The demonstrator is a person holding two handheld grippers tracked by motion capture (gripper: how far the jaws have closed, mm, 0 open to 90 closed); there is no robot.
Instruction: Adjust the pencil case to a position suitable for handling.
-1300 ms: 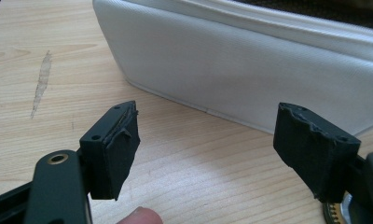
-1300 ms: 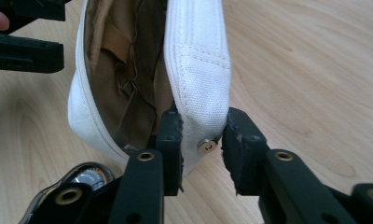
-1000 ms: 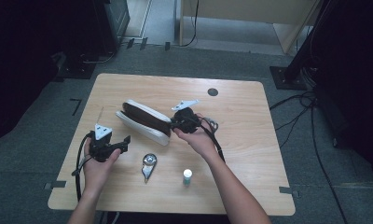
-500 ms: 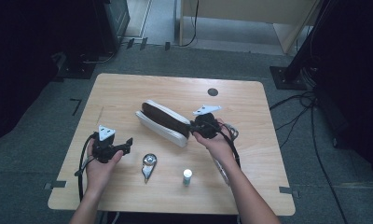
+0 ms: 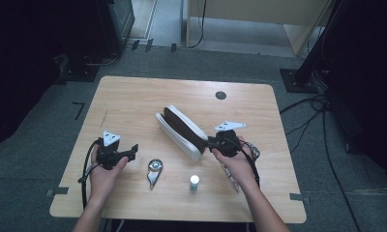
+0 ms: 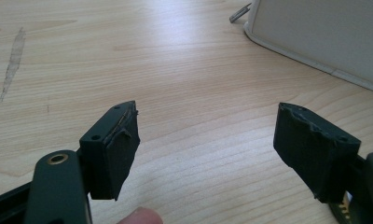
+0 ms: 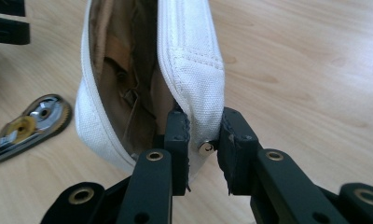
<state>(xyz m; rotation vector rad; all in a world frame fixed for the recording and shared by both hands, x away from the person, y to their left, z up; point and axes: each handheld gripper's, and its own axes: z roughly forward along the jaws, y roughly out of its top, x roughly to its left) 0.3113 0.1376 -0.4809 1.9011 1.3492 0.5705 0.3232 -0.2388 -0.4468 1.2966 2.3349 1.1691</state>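
One white canvas pouch [image 5: 181,131] mid-table, unzipped | right gripper [image 7: 204,140] pinches its end wall | soft, light, sags; grip seam edge | left gripper [image 6: 205,149] spread, empty.

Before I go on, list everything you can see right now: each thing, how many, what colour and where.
pouch: one, white canvas with brown lining, unzipped, mid-table, its near end pinched at the rim by the right gripper.
tape measure: one, silver and yellow, flat on the table between the hands.
small bottle: one, white with a greenish base, upright near the front edge.
round hole cover: one, dark, far right part of the table.
table: one, light wood.
left gripper: one, black, jaws wide apart with nothing between them, over bare table at front left.
right gripper: one, black, shut on the pouch wall.
hands: two, one on each gripper, coming in from the front edge.
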